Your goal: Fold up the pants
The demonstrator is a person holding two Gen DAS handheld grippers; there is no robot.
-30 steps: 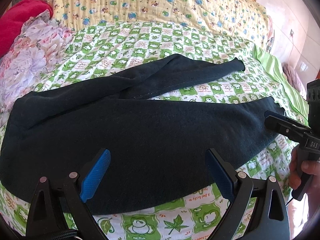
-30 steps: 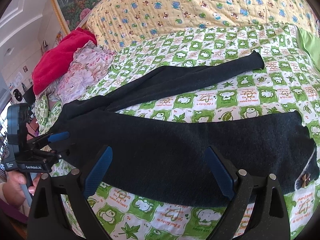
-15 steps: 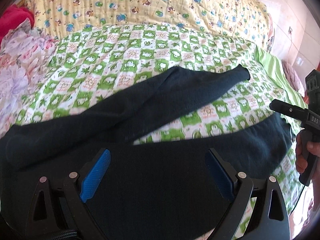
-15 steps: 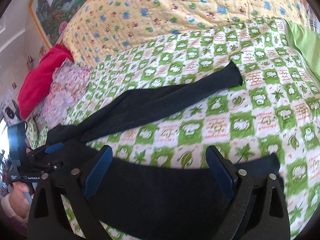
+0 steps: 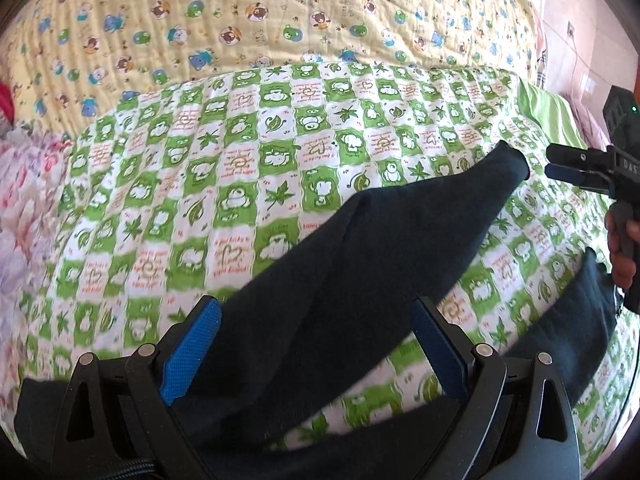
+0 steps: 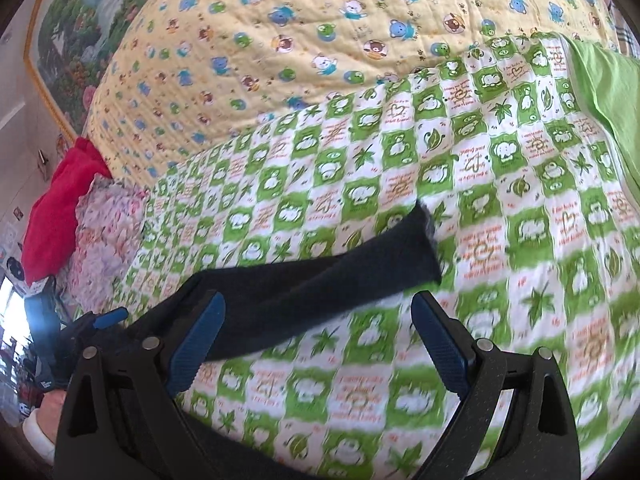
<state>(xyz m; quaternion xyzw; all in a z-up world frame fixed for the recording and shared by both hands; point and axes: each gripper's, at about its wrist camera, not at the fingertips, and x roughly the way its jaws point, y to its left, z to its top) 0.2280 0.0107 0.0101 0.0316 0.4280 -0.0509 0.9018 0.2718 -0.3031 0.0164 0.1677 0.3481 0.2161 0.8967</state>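
Dark navy pants (image 5: 360, 264) lie spread on a green-and-white checked bedspread (image 5: 248, 152). The far leg runs up to the right and ends in a cuff (image 5: 514, 164). The near leg (image 5: 576, 320) crosses the bottom of the left wrist view. My left gripper (image 5: 316, 344) is open, low over the far leg near the crotch. My right gripper (image 6: 318, 340) is open, just short of the far leg's cuff (image 6: 420, 248). In the left wrist view the right gripper (image 5: 568, 164) hangs beside that cuff. The left gripper (image 6: 100, 320) shows at the right wrist view's left edge.
A yellow quilt (image 5: 248, 12) with bear prints is piled at the back. A floral cloth (image 6: 108, 236) and a red cloth (image 6: 56, 208) lie at the left. A plain green sheet (image 6: 600, 92) covers the bed's right side. A framed painting (image 6: 80, 28) hangs behind.
Both grippers have moved forward over the near leg toward the far leg. The near leg has dropped to the bottom of both views. The pants lie as before.
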